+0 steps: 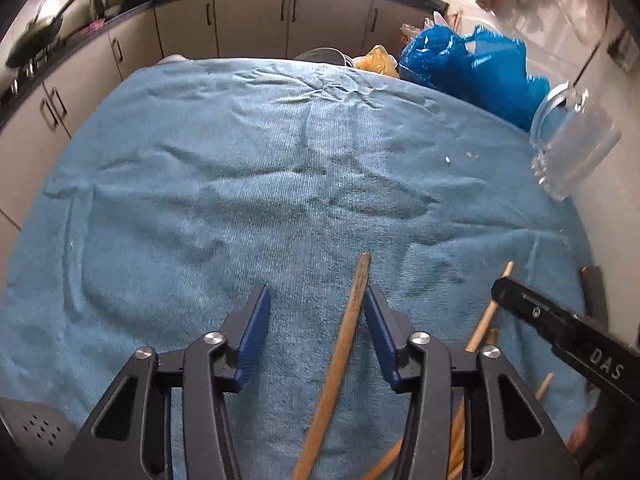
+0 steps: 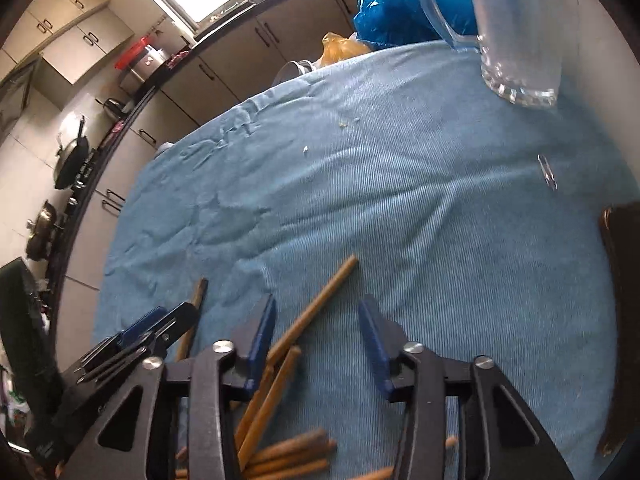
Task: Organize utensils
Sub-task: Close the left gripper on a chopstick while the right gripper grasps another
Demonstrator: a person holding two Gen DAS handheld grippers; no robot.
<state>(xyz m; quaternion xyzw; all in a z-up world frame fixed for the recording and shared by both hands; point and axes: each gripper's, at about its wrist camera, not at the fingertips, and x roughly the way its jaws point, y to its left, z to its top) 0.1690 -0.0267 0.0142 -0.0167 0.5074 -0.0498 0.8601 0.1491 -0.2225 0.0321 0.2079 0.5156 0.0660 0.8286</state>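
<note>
1. Kitchen setting for us: cream cabinets [image 1: 248, 20] run along the far side, and we're working over a table covered with a blue towel [image 1: 280, 160].
2. From the left wrist view, our left gripper [image 1: 316, 304] has its jaws partly open. One wooden chopstick [image 1: 340, 352] lies on the towel between the pads, right up against the right-hand pad. We can't tell if that pad actually touches it; the other pad is clearly off it.
3. Same view catches our right gripper [image 1: 560, 332] poking in from the right, with a few more sticks under it. A grey slotted spatula [image 1: 36, 428] shows in the near left corner, which the other camera doesn't get.
4. The right wrist view is the only one showing the real pile of chopsticks [image 2: 288, 456], a loose bundle at the near edge. The right gripper's [image 2: 318, 316] jaws are partly open here, and one long stick [image 2: 316, 308] angles up between them, near the left pad, not clamped.
5. A glass mug [image 2: 516, 40] stands at the far right of the towel, well apart from the sticks, with a blue plastic bag [image 2: 384, 12] behind it. Both views have those.
</note>
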